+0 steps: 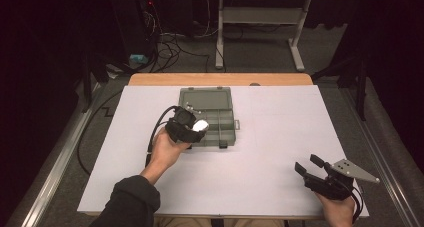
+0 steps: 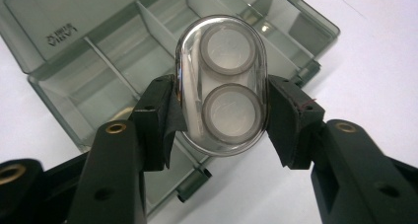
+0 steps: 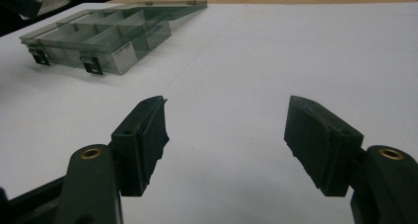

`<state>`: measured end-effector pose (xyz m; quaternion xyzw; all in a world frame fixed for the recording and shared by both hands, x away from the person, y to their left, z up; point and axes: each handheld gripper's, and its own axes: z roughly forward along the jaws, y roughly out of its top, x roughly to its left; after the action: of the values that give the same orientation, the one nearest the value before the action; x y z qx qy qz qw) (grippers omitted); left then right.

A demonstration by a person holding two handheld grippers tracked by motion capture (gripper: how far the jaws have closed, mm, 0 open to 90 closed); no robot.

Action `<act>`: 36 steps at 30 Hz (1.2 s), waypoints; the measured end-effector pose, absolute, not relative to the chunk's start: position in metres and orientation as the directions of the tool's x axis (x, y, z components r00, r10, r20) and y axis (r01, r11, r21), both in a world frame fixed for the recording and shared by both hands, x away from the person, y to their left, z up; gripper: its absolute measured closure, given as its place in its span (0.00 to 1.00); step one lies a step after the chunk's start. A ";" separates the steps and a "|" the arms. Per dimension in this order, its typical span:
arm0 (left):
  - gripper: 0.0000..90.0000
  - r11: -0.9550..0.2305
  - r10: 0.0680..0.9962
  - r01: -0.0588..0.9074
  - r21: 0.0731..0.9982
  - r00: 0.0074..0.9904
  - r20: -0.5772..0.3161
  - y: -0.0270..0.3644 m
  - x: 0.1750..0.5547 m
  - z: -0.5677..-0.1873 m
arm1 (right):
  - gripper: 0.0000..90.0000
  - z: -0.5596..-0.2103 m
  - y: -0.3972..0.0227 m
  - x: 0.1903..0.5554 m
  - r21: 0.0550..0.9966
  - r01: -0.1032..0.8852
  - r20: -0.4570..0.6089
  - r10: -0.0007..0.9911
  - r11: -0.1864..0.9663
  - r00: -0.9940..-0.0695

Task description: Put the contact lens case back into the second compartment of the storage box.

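Observation:
A clear oval case with two round white discs inside (image 2: 223, 86) sits between the pads of my left gripper (image 2: 221, 118), which is shut on its sides. In the high view that left gripper (image 1: 192, 128) hovers over the front left part of the open grey compartment box (image 1: 220, 118), and the oval case (image 1: 200, 125) shows as a pale spot at its tip. Below the case, the box (image 2: 74, 81) lies with its lid folded back and its compartments in view. My right gripper (image 1: 309, 165) rests near the table's front right, open, with nothing between its pads (image 3: 148, 135).
White paper (image 1: 260, 157) covers the wooden table (image 1: 220, 79). The grey box (image 3: 98, 39) lies far left in the right gripper view, its two latches facing this way. A black cable (image 1: 155, 132) trails from the left gripper. Table legs and cables stand on the floor behind.

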<state>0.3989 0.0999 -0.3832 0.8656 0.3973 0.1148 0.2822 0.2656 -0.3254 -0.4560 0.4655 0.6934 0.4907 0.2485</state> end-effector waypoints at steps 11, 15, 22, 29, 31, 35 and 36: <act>0.54 -0.457 0.795 0.658 0.599 0.604 -0.057 0.108 0.425 -0.380 | 0.36 -0.456 -0.325 0.266 0.910 0.406 0.112 0.888 0.089 -0.446; 0.54 -0.455 0.807 0.669 0.588 0.588 -0.044 0.107 0.433 -0.382 | 0.36 -0.456 -0.325 0.266 0.911 0.403 0.111 0.886 0.091 -0.450; 0.54 -0.455 0.826 0.687 0.567 0.564 -0.021 0.104 0.447 -0.388 | 0.36 -0.456 -0.325 0.266 0.910 0.405 0.114 0.885 0.089 -0.451; 0.54 -0.450 0.839 0.704 0.550 0.543 -0.008 0.102 0.457 -0.397 | 0.36 -0.456 -0.325 0.266 0.911 0.402 0.114 0.883 0.089 -0.455; 0.54 -0.452 0.842 0.708 0.542 0.540 -0.004 0.100 0.460 -0.399 | 0.36 -0.456 -0.325 0.266 0.913 0.400 0.119 0.883 0.083 -0.454; 0.54 -0.451 0.846 0.717 0.532 0.533 -0.001 0.099 0.465 -0.405 | 0.36 -0.456 -0.326 0.266 0.911 0.403 0.122 0.881 0.083 -0.457; 0.54 -0.449 0.848 0.721 0.528 0.530 -0.003 0.098 0.466 -0.406 | 0.36 -0.456 -0.326 0.266 0.911 0.404 0.122 0.881 0.083 -0.457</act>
<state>0.4660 0.0983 -0.4060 0.8410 0.4663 0.1317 0.2408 0.2662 -0.3259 -0.4558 0.4620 0.6953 0.4950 0.2409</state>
